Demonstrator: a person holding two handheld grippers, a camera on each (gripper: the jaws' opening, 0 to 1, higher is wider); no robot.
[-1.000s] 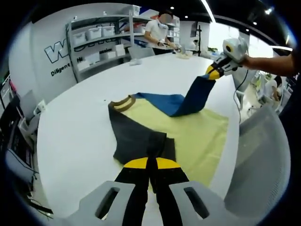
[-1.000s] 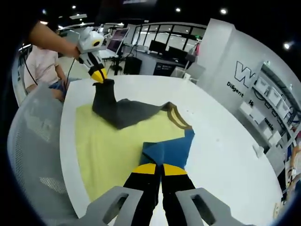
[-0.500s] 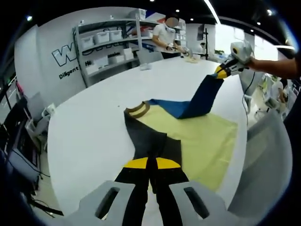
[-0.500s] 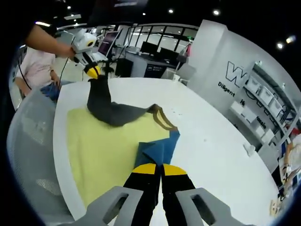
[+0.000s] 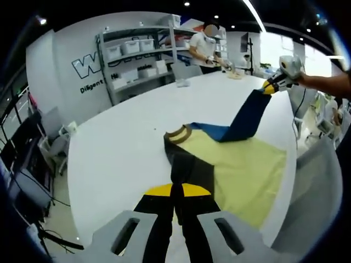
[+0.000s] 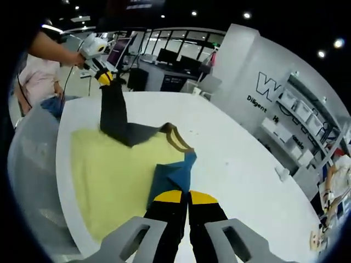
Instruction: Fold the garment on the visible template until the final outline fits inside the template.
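— Fingers? Are they gripping anything?
— Both pairs are closed on the shirt [image 5: 203, 164]. The left gripper [image 5: 176, 198] pinches the dark grey side; the right gripper [image 6: 185, 201] pinches the blue side.
— Where does the shirt lie?
— Partly on the yellow template [image 5: 249, 170], which lies flat on the white worktop [image 5: 120, 148]. Each held end is lifted clear while the tan collar [image 5: 176, 134] rests by the template's edge.
— Anything around?
— Shelves with bins [image 5: 131, 57] stand behind, and a person [image 5: 207, 48] works at the far end.
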